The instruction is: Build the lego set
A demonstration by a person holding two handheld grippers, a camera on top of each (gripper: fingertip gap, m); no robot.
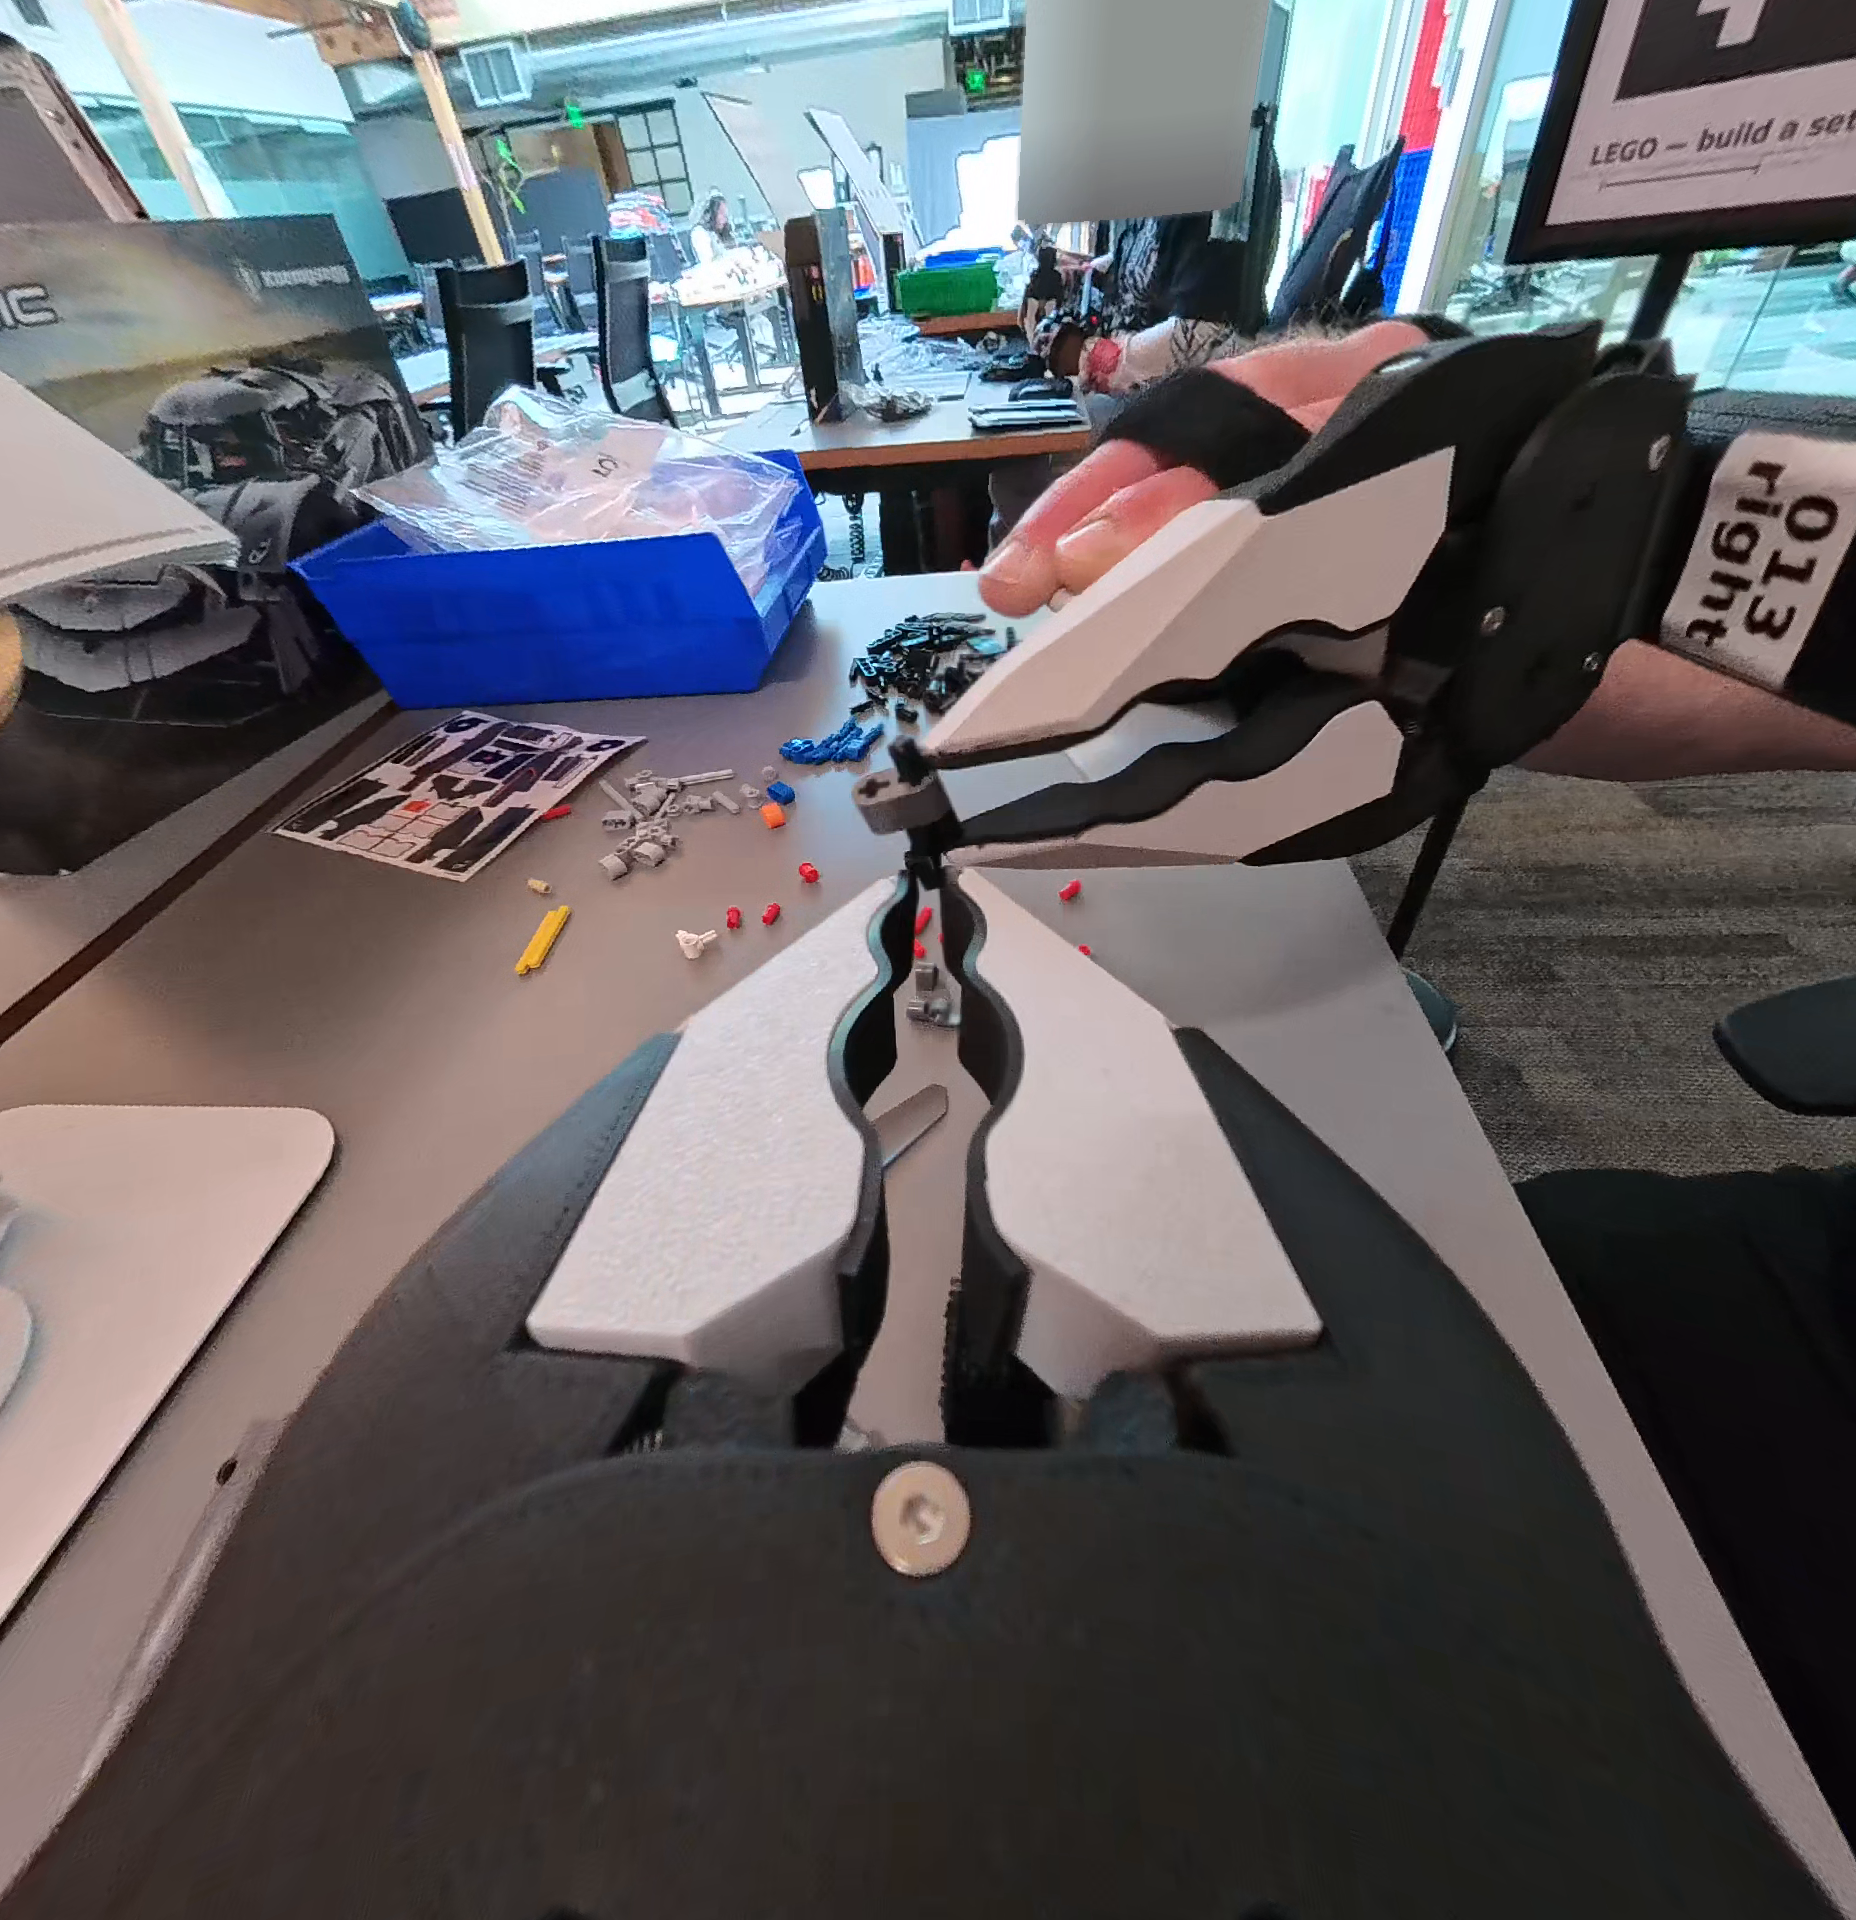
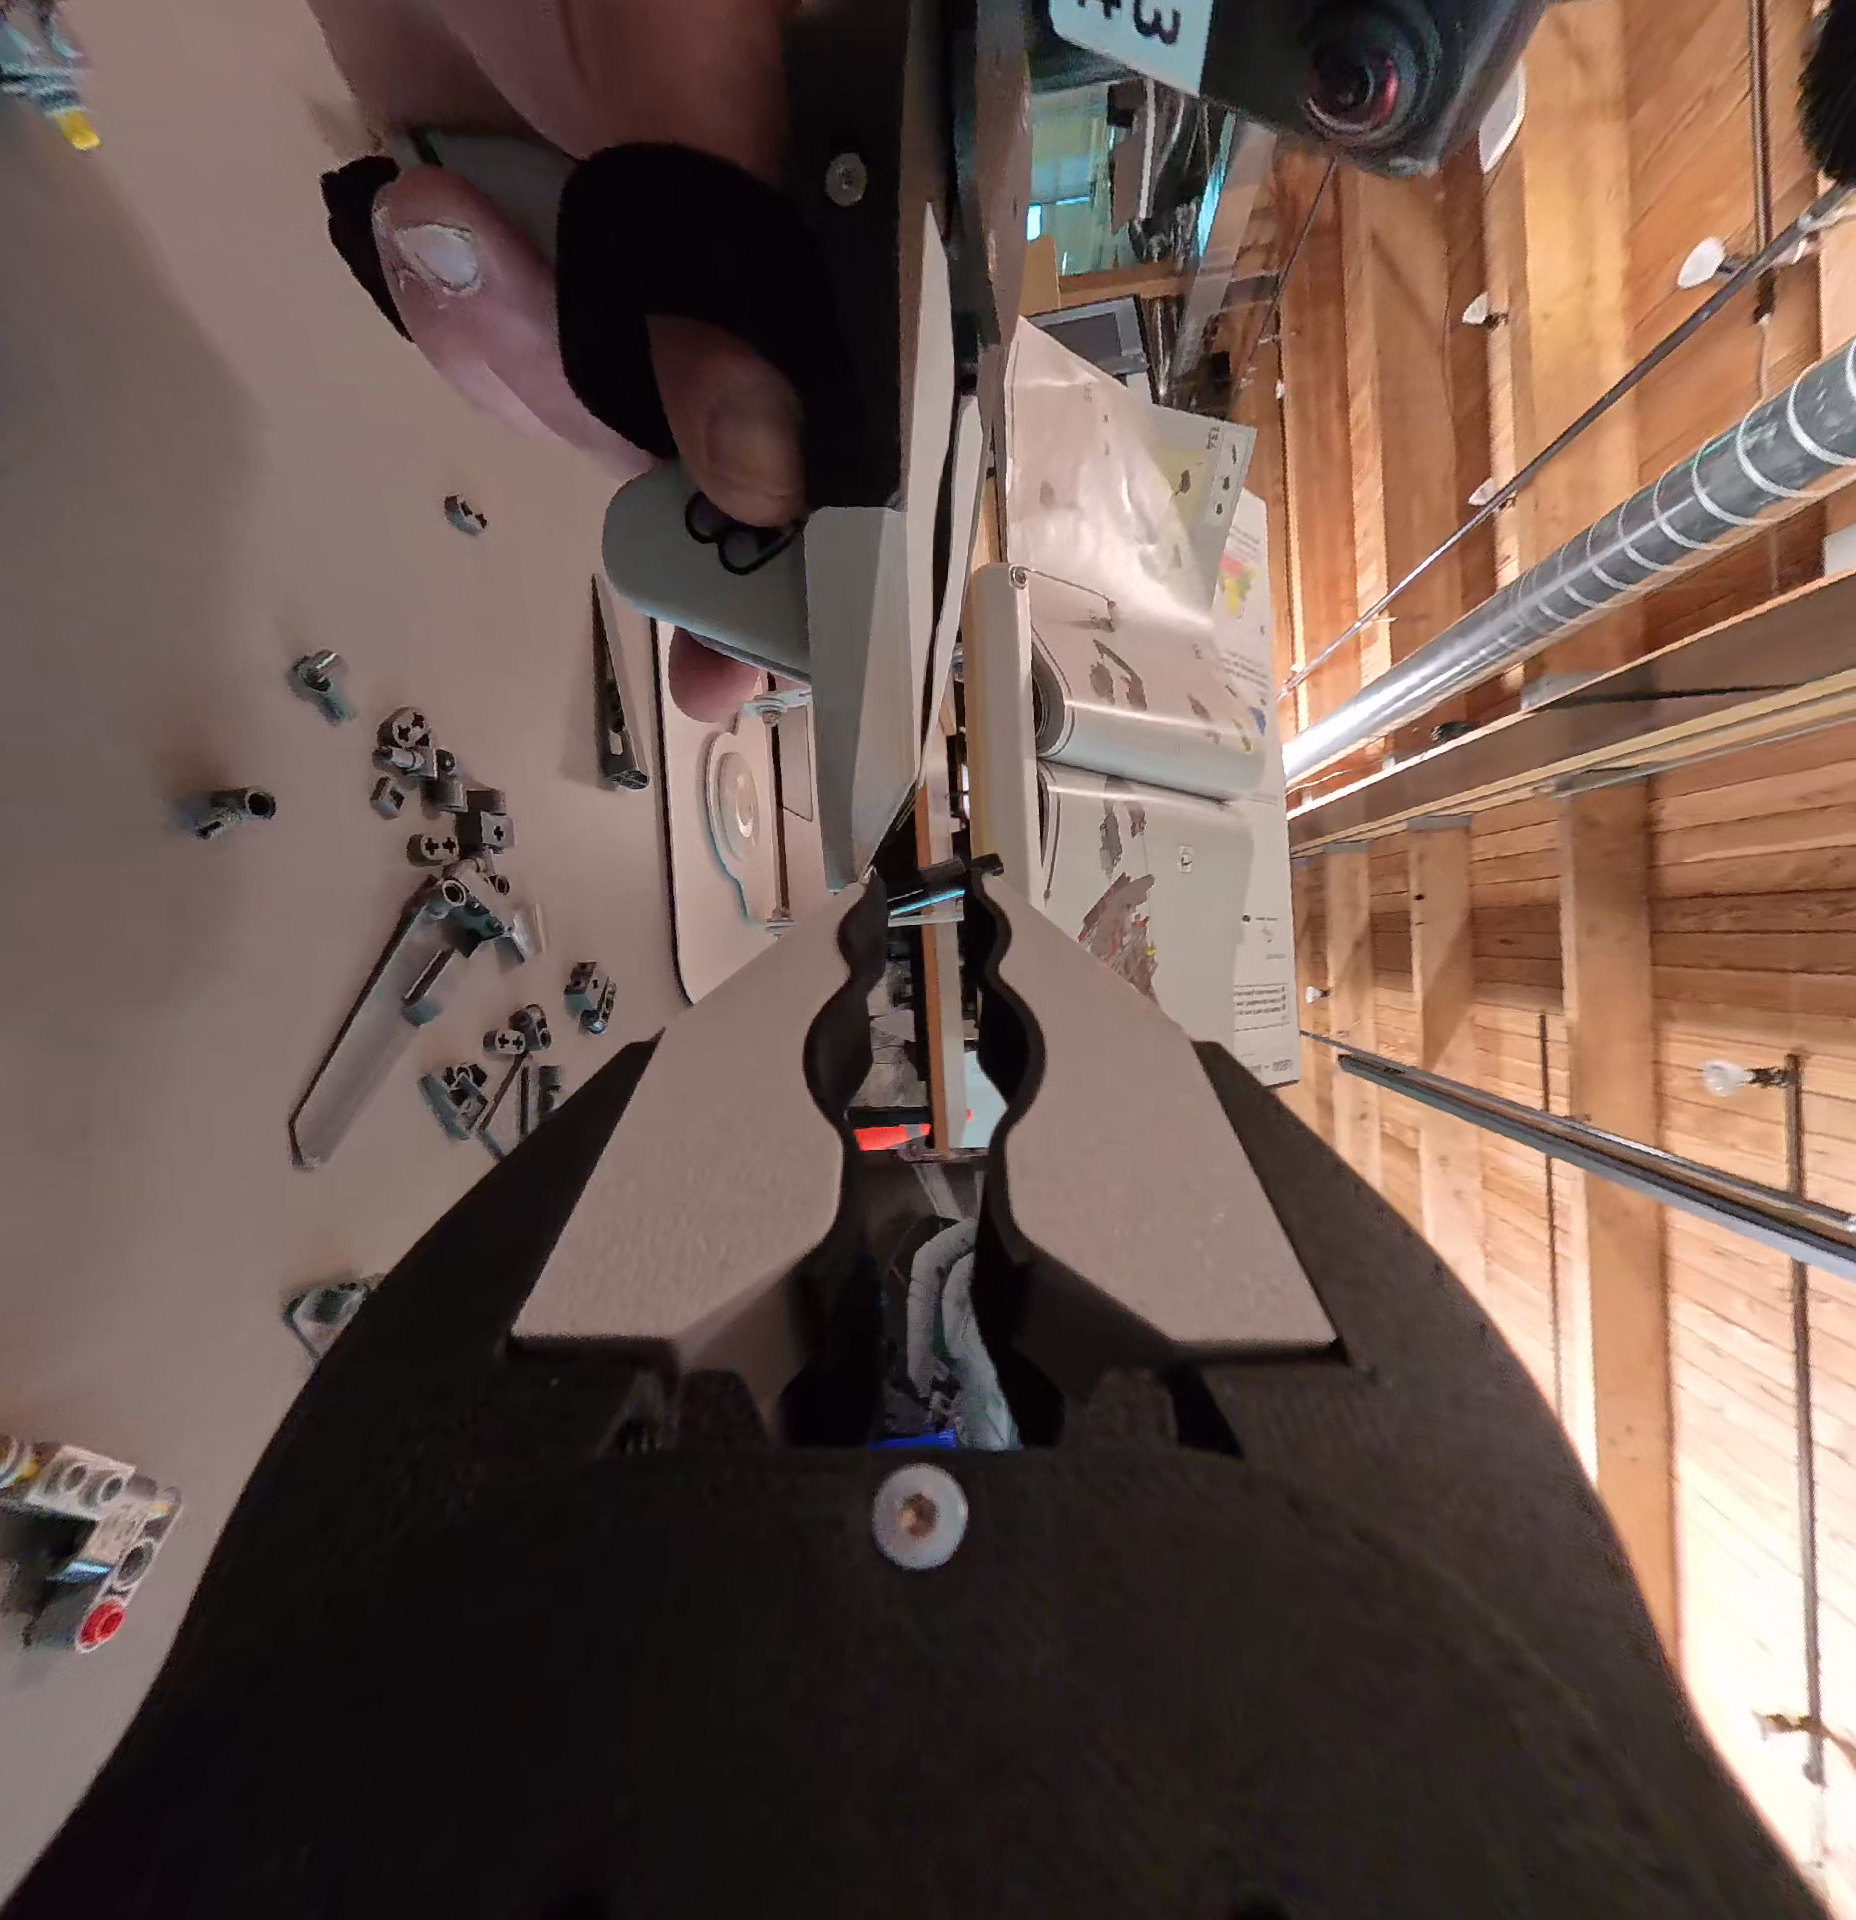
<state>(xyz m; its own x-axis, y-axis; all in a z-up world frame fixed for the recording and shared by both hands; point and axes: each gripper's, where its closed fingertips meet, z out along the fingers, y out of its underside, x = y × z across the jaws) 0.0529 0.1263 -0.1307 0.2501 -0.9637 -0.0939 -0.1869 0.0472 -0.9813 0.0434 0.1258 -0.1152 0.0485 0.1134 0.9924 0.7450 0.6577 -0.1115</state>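
In the left wrist view my right gripper [image 1: 939, 792] reaches in from the right, a hand on it. It is shut on a small grey connector [image 1: 896, 802] with a thin black axle [image 1: 919, 847] through it, held above the grey table [image 1: 384, 1039]. The axle runs down to my left gripper [image 1: 924, 883], whose tips are shut together at the axle's lower end. In the right wrist view the axle [image 2: 939, 883] lies across between my right gripper's [image 2: 926, 885] fingertips. The left gripper's closed tip [image 2: 859, 873] comes from above and touches its end.
A blue bin [image 1: 560, 613] with plastic bags, a sticker sheet [image 1: 456, 790], and loose grey [image 1: 649, 816], black [image 1: 919, 655], blue [image 1: 830, 743] and red [image 1: 808, 873] pieces and a yellow axle [image 1: 542, 940] lie on the table. An open booklet [image 2: 1142, 727] stands behind. The table's edge runs along the right. Both grippers' tips are close together, under 4 cm apart.
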